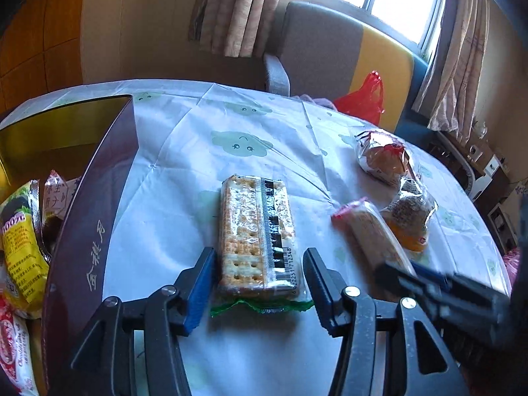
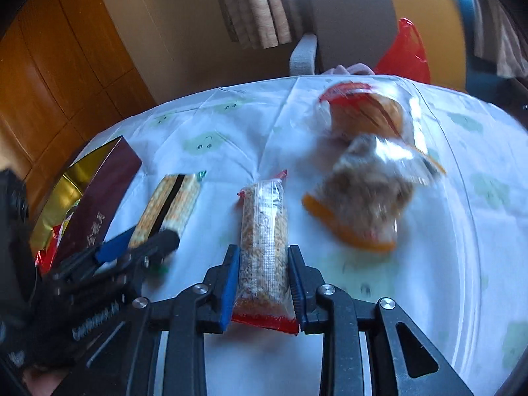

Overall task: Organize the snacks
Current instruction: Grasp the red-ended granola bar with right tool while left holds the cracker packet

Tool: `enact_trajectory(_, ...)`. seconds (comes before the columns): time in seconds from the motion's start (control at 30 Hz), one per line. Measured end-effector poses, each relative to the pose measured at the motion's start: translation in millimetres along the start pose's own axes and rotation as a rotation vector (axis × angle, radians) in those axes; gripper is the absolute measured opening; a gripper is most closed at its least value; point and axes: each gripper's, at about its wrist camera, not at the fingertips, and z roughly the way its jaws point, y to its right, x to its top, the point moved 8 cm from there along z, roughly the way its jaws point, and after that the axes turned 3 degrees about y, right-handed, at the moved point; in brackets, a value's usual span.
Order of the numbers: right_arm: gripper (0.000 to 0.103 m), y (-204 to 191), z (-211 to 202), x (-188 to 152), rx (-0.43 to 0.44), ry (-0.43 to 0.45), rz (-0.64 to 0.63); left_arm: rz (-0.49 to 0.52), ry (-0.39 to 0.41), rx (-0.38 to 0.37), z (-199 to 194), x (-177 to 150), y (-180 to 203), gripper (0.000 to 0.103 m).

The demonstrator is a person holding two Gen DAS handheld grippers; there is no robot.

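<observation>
Box (image 1: 99,204) part-filled. Right gripper (image 2: 264,283) pinches grain bar (image 2: 264,231); left gripper (image 1: 259,283) spread around cracker pack (image 1: 257,231) beside box. Two bagged snacks (image 1: 382,158) farther off, unsorted.

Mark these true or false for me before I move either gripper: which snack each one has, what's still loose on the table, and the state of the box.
1. The right gripper is shut on the grain bar. True.
2. The left gripper clamps the cracker pack. False: its pads stand apart from the pack lying between them.
3. The dark box is empty. False: snack packets lie inside.
4. Two clear-bagged pastries lie on the tablecloth. True.
</observation>
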Motion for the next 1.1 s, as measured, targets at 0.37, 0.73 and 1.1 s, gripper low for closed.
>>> enact_trajectory(0.37, 0.030, -6.2, -6.9, -9.4, -0.068, 0.079, -0.051, 0.034, 0.001, 0.066, 13.9, 11.2, -0.3, 0.048)
enact_trajectory(0.73, 0.029, -16.3, -27.9, -8.5, -0.121, 0.187, -0.116, 0.081, 0.155, 0.028, -27.3, 8.2, 8.1, 0.047)
enact_trajectory(1.1, 0.029, -20.1, -41.4, -7.7, -0.144, 0.236, -0.124, 0.079, 0.184, -0.075, -74.0, -10.0, 9.4, 0.047)
